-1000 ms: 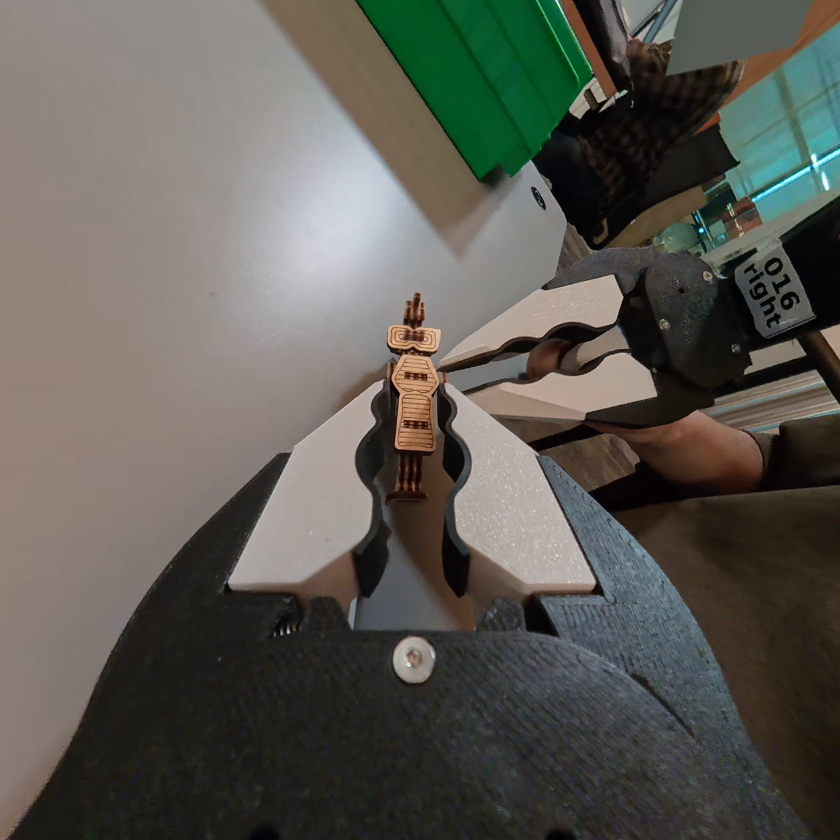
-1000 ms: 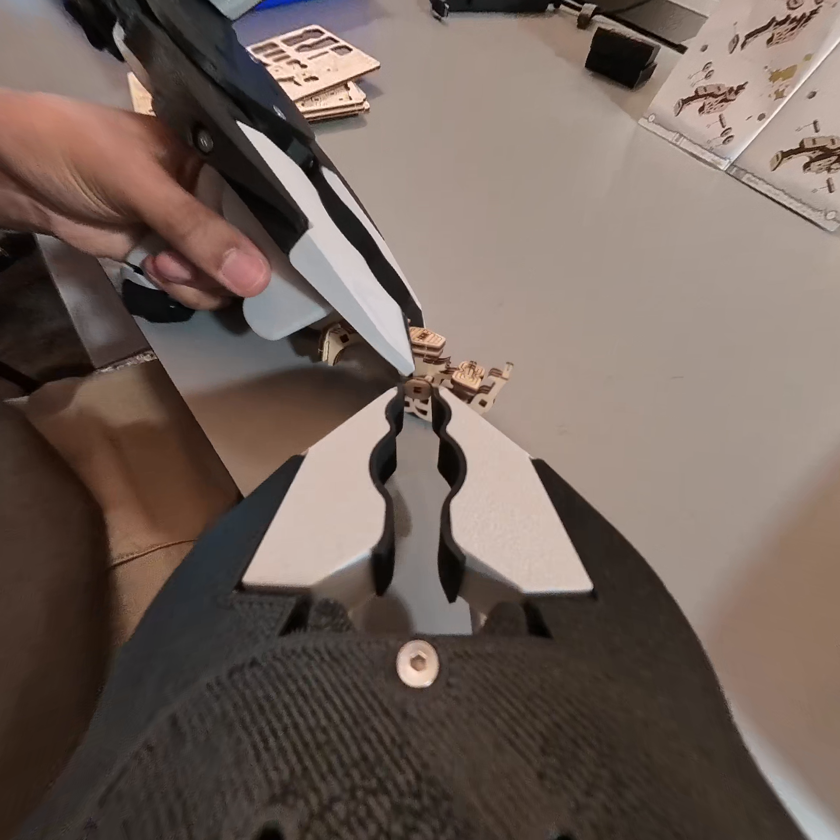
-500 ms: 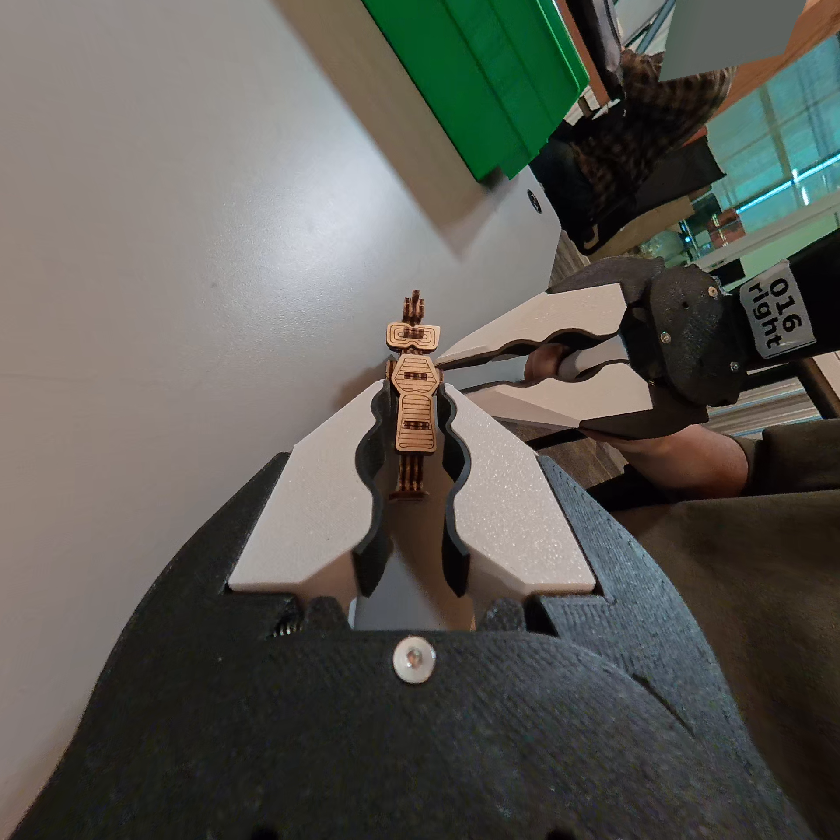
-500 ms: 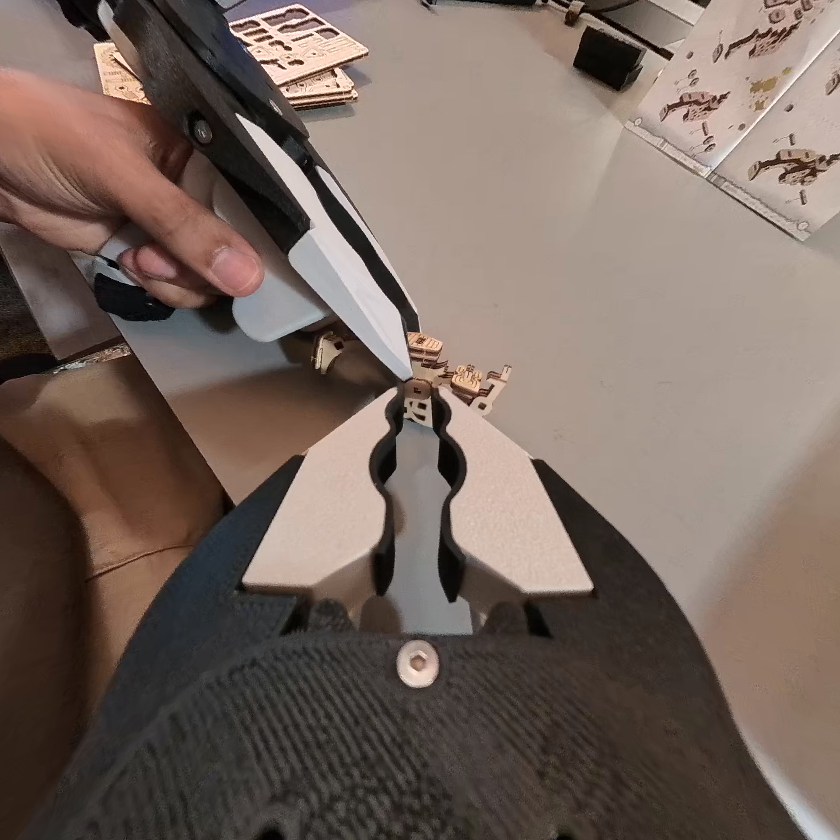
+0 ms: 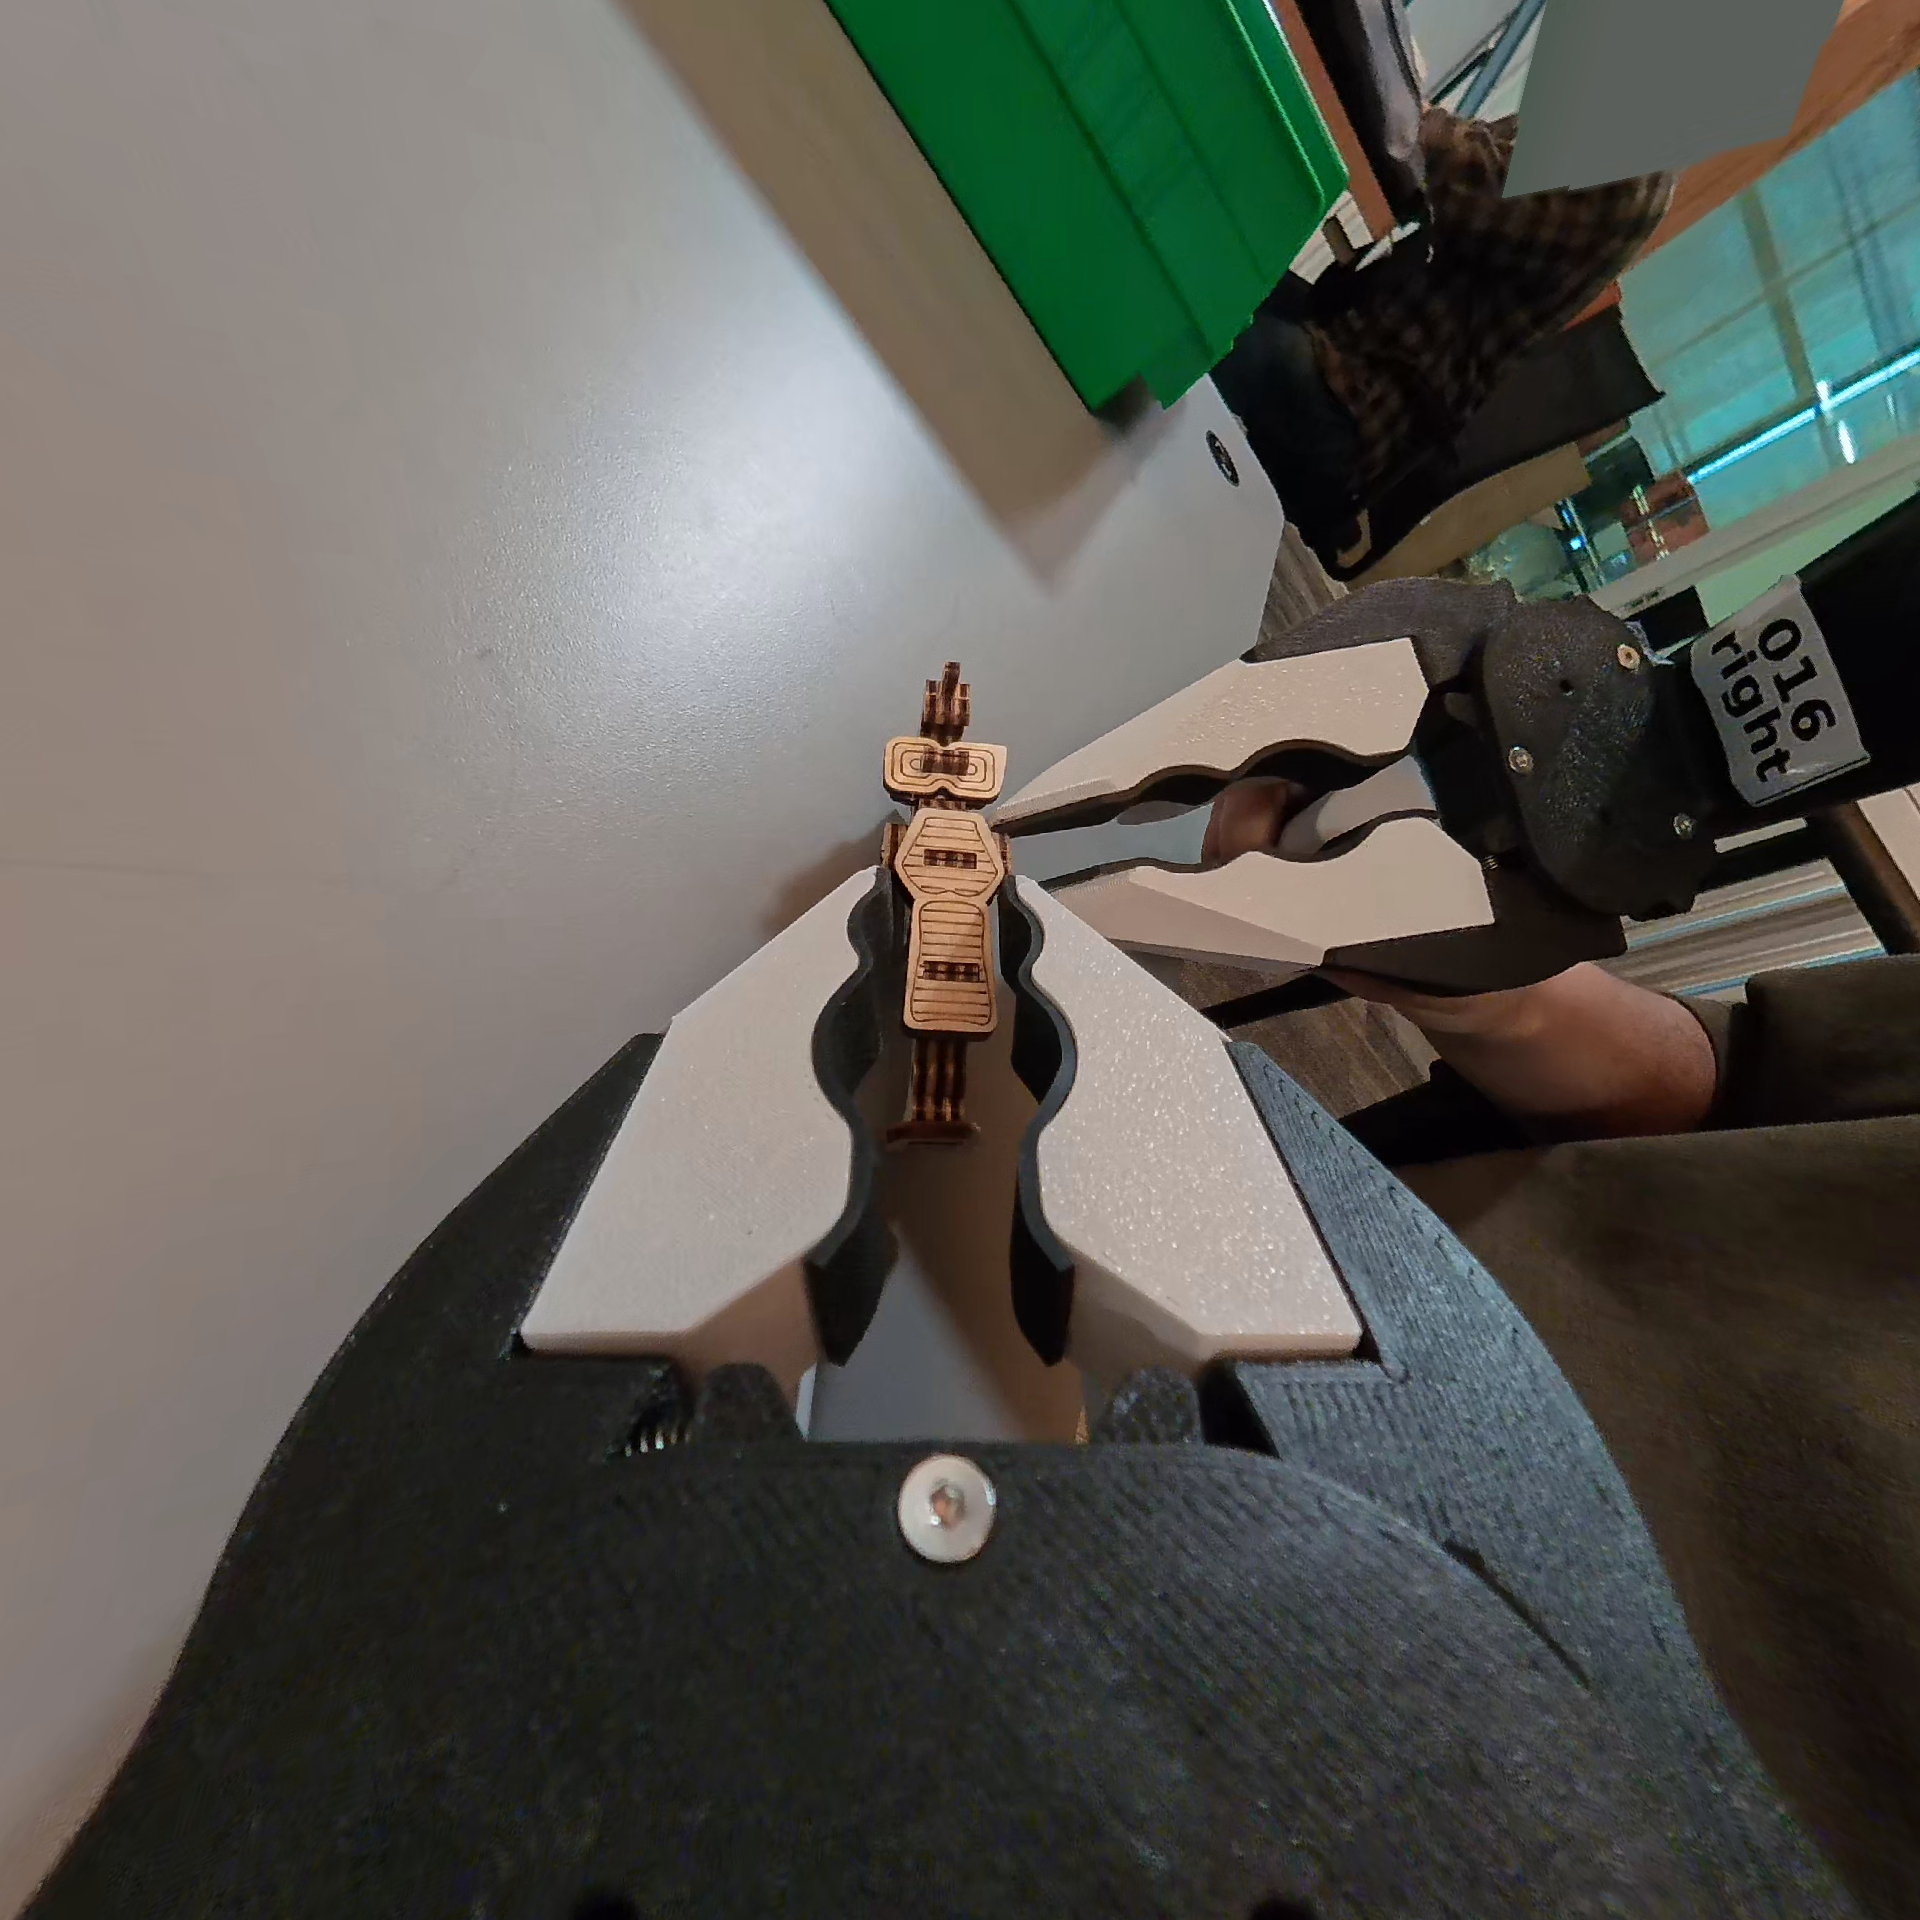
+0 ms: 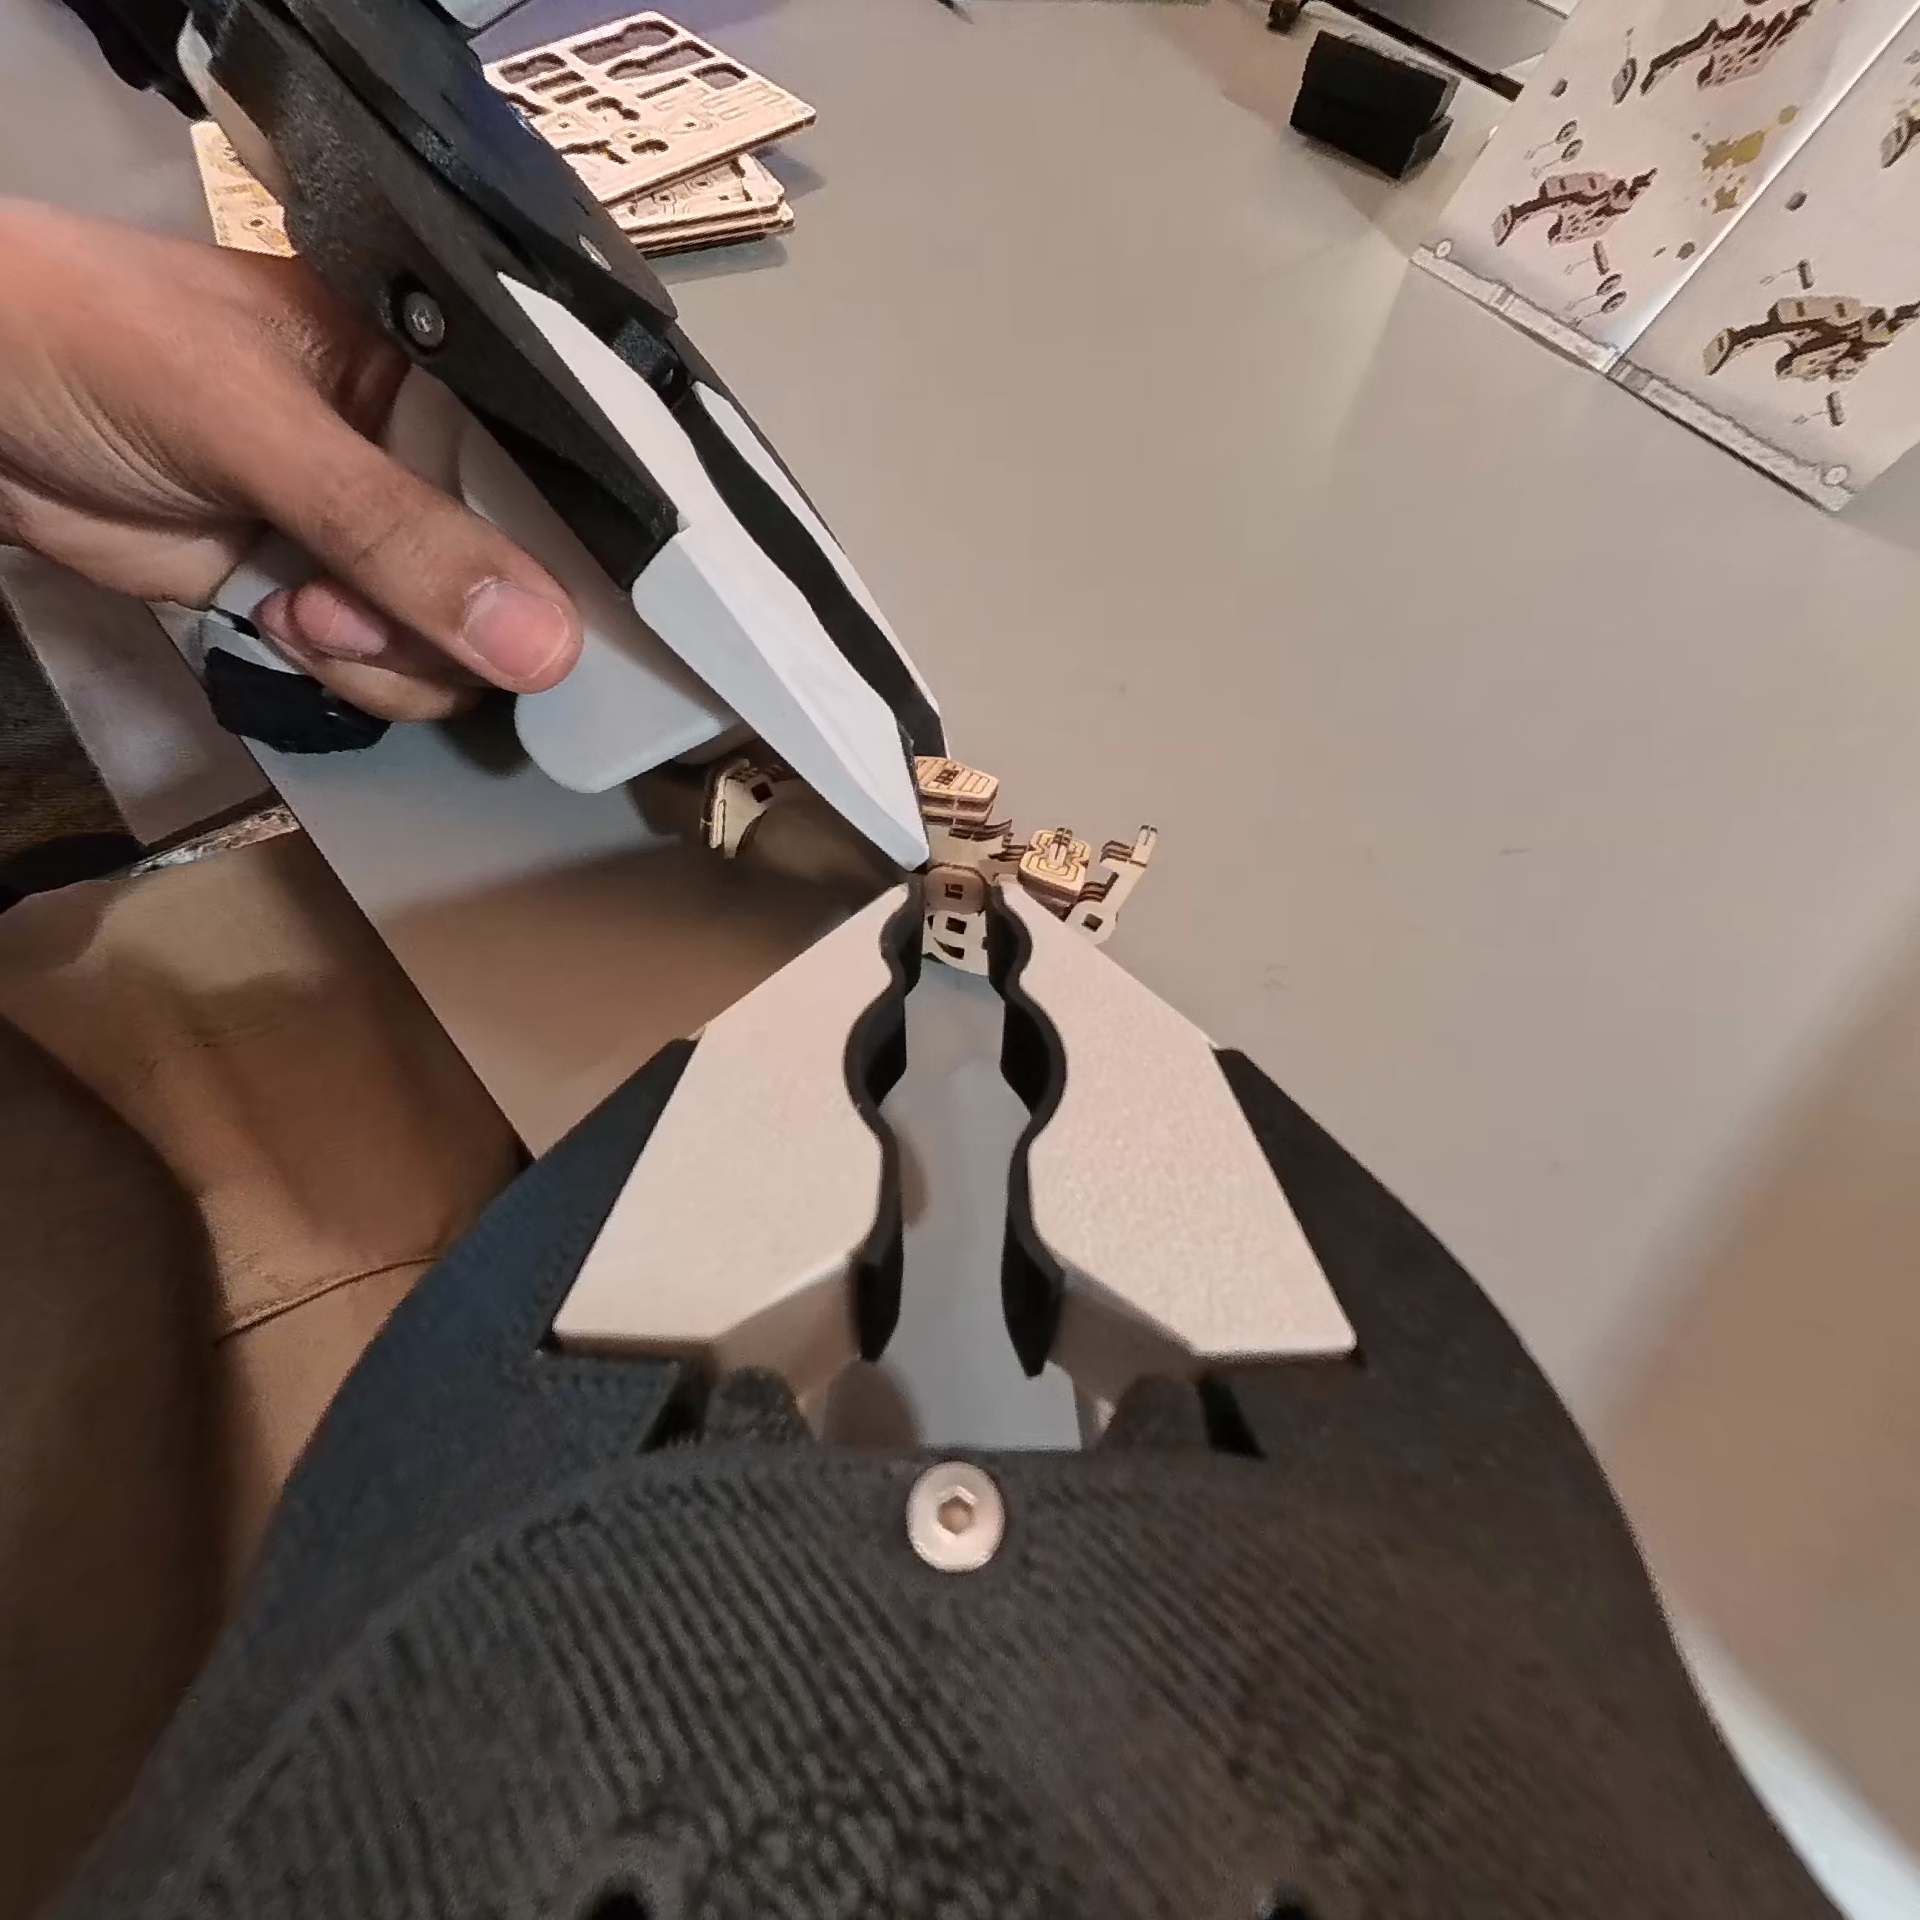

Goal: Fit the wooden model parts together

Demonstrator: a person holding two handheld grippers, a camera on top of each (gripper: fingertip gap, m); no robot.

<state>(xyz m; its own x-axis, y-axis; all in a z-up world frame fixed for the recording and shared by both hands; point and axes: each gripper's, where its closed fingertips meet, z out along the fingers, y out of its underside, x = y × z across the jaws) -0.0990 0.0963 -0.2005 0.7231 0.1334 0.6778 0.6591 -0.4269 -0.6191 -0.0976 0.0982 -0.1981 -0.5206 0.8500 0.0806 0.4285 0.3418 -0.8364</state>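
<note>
- Left wrist view: the left gripper point(image 5: 945, 894) is closed on the model point(image 5: 943, 914), a slim wooden assembly running along the gap between the jaws. They pinch it at its engraved middle; its head end sticks out past the tips and its tail end lies back between the fingers.
- The model hangs over the grey table point(image 5: 364, 623), near its edge. A green box point(image 5: 1091, 177) stands farther back.
- The right gripper point(image 5: 1023, 847) comes in from the right, its upper tip touching the model's side just below the head plate. Compared with a second ago it sits a touch higher and closer in; the model itself has not shifted in the left jaws.
- Right wrist view: the right gripper point(image 6: 958, 902) has its jaws narrowed to a small gap, clamped on a small part point(image 6: 956, 920) at the very tips. A second ago the part was only just between the tips; now it sits a little deeper.
- That part is pressed up against the model point(image 6: 1039, 857), beside the left gripper's point(image 6: 914, 821) tip. I cannot tell whether its tab is already in a slot.
- Sheets point(image 6: 665, 145) of punched-out wood lie far back on the left, an instruction leaflet point(image 6: 1683, 239) far right, a black block point(image 6: 1371, 99) between them.
- Judgement: the change is small and steady, so this looks like the press-fit stage, the part being seated rather than still sought. The joint probably needs a straight push; a skewed one could snap the thin tab.
</note>
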